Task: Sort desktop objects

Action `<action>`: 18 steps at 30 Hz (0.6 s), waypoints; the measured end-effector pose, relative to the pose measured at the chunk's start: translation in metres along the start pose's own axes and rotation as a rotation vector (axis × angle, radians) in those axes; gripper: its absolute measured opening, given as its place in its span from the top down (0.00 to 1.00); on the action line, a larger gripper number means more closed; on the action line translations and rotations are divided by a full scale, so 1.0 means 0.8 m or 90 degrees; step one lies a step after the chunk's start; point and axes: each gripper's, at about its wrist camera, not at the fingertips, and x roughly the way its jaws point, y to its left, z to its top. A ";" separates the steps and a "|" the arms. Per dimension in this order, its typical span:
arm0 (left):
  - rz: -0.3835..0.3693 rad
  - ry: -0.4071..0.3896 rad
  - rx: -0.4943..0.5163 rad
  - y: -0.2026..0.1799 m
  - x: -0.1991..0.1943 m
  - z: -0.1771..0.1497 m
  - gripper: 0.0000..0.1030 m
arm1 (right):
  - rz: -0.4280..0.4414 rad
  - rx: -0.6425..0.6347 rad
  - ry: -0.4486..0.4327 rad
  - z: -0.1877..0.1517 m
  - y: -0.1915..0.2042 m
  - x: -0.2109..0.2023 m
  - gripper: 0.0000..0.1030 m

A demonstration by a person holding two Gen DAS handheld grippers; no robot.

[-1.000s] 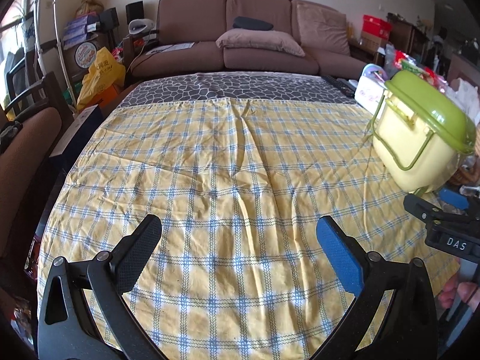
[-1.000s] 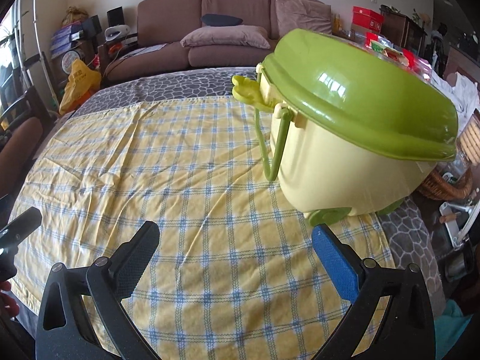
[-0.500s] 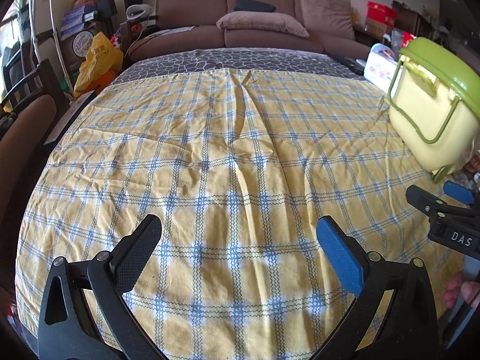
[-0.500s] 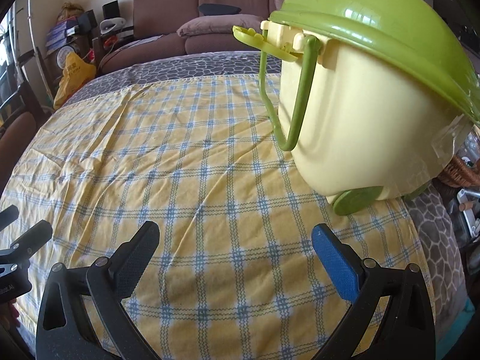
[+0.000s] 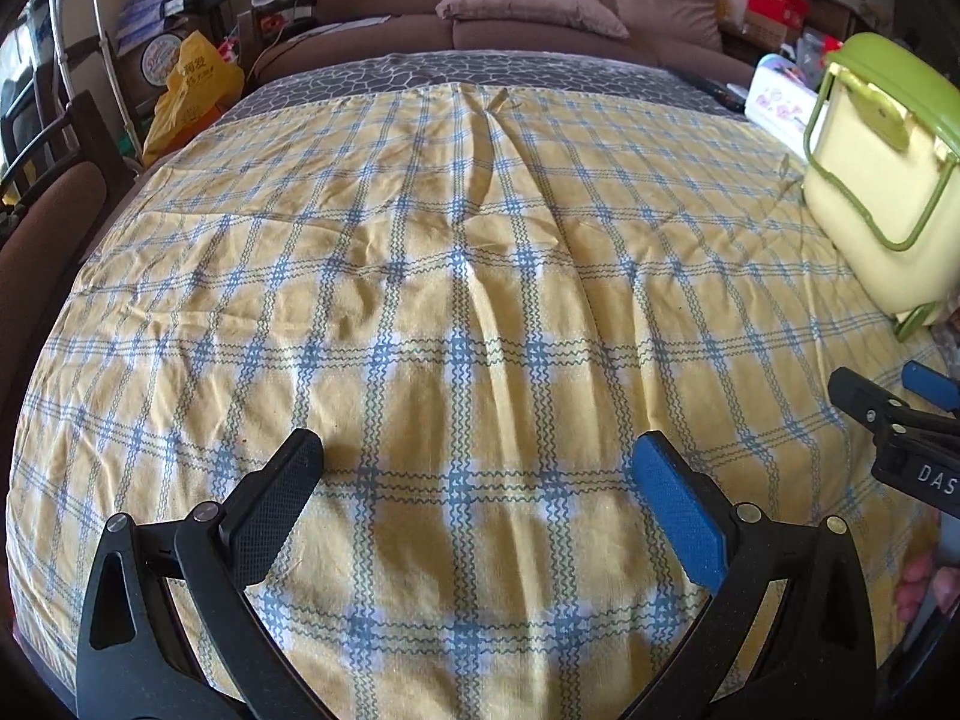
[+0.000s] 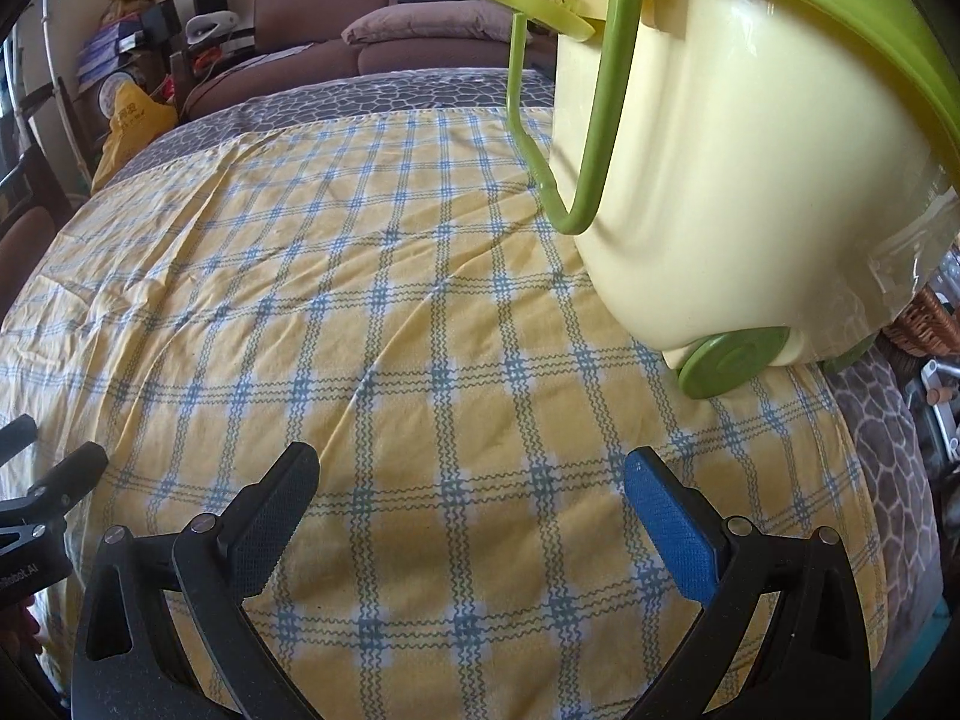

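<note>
My right gripper [image 6: 471,480] spread wide, left gripper [image 5: 480,462] too, pale yellow box [image 6: 738,180], green lid [image 6: 852,0] maybe shut, green wire handle [image 6: 600,120], checked cloth [image 6: 390,300]

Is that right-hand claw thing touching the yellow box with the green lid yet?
Apart. In the right wrist view, the right gripper hangs open with bare checked tablecloth between its fingertips and the yellow box, which sits further ahead.
</note>
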 end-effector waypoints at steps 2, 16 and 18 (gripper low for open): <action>0.000 0.001 0.003 -0.001 0.001 0.000 0.00 | -0.003 0.002 0.006 -0.001 0.000 0.004 0.00; 0.001 0.013 -0.005 -0.001 0.006 0.000 0.00 | 0.000 0.018 0.009 -0.004 -0.007 0.008 0.00; -0.002 0.013 -0.007 0.001 0.006 0.000 0.00 | -0.002 0.017 0.009 -0.004 -0.007 0.008 0.00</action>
